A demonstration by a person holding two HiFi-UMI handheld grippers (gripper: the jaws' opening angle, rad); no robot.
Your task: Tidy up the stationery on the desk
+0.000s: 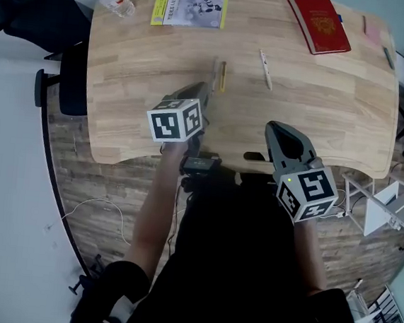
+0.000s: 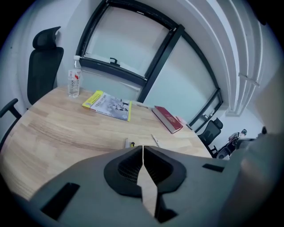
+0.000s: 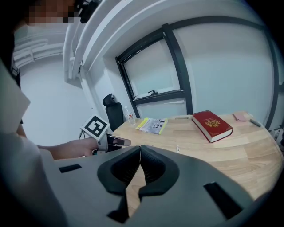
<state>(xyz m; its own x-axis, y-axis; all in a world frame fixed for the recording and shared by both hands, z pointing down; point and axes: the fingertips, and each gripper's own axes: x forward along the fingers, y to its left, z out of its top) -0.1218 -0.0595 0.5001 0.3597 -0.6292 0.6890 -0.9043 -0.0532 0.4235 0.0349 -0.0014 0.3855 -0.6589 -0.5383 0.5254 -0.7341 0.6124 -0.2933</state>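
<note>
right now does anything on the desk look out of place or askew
Nothing looks spilled or damaged. The red book lies skewed at the far right of the desk. A white pen and a small yellow item lie loose in the middle, apart from each other. The yellow booklet sits fairly square.

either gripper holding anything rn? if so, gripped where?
Nothing is held. The left gripper and the right gripper both have their jaws closed together, empty. The pen lies on the desk, apart from both.
</note>
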